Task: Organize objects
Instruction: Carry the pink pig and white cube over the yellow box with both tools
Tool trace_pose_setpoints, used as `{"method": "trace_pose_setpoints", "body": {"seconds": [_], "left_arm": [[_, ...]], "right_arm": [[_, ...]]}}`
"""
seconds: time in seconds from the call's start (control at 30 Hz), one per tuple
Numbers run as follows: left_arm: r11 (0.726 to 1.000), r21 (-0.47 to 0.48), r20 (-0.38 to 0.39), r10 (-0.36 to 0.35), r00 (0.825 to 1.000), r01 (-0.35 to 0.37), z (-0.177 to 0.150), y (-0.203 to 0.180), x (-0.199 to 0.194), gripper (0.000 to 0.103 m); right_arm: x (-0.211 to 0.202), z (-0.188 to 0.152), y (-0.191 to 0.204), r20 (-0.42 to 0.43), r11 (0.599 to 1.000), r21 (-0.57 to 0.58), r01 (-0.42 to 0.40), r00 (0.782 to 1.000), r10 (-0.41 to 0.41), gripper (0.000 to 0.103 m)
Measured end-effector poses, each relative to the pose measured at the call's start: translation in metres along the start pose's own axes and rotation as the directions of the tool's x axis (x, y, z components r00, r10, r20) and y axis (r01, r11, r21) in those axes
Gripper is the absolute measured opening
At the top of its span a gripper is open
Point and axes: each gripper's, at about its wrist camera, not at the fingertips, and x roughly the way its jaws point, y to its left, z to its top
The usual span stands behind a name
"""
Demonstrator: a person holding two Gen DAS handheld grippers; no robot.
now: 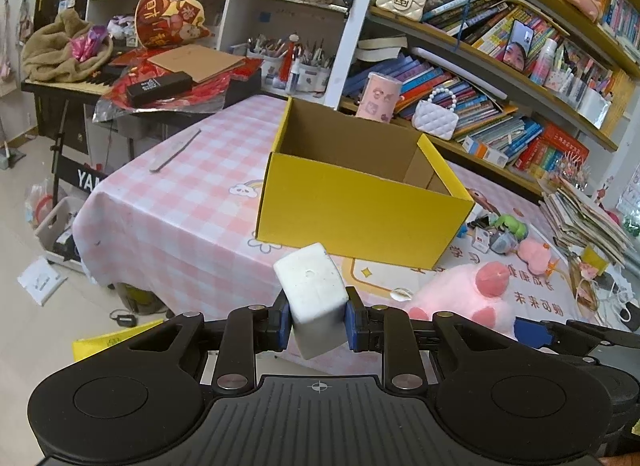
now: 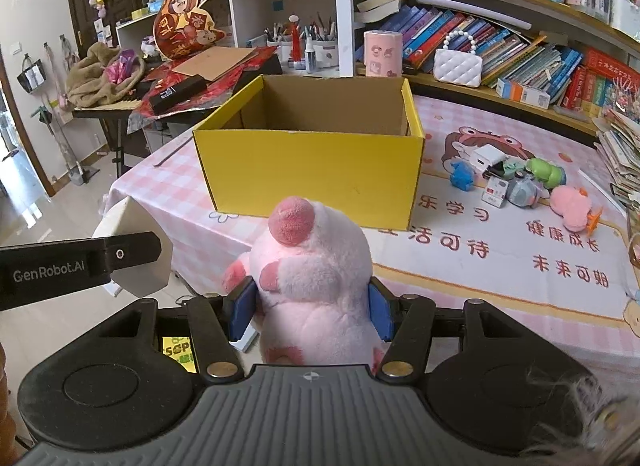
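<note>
A yellow cardboard box [image 1: 360, 201] [image 2: 312, 173] stands open on the pink checked tablecloth [image 1: 180, 209] [image 2: 480, 258]. My left gripper [image 1: 318, 320] is shut on a white block [image 1: 314, 290], held short of the box's near wall; the same white block [image 2: 132, 254] shows at the left of the right wrist view. My right gripper [image 2: 312, 314] is shut on a pink plush toy [image 2: 312, 278], which also shows as the pink plush toy [image 1: 468, 298] in the left wrist view. The box's inside looks bare where visible.
Small toys lie right of the box: a blue figure [image 2: 462, 173], a white charger [image 2: 486, 157], a green toy [image 2: 546, 171] and a pink duck plush [image 2: 572, 207]. Bookshelves [image 2: 520, 45] run behind. A stack of papers [image 1: 588, 217] sits at the right edge. A keyboard [image 1: 92, 83] stands left.
</note>
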Motion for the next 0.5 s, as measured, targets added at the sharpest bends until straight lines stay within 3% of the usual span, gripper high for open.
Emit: {"method": "trace_pose_setpoints", "body": {"seconds": [0.23, 0.5], "left_arm": [[1.000, 0.028, 0.026, 0.009, 1.000, -0.010, 0.020, -0.004, 0.006, 0.024], [1.000, 0.016, 0.100, 0.006, 0.995, -0.007, 0.062, -0.013, 0.018, 0.024]], "right_arm": [[0.013, 0.024, -0.001, 0.023, 1.000, -0.004, -0.030, 0.999, 0.030, 0.055], [0.021, 0.072, -0.012, 0.107, 0.999, -0.024, -0.043, 0.993, 0.045, 0.055]]}}
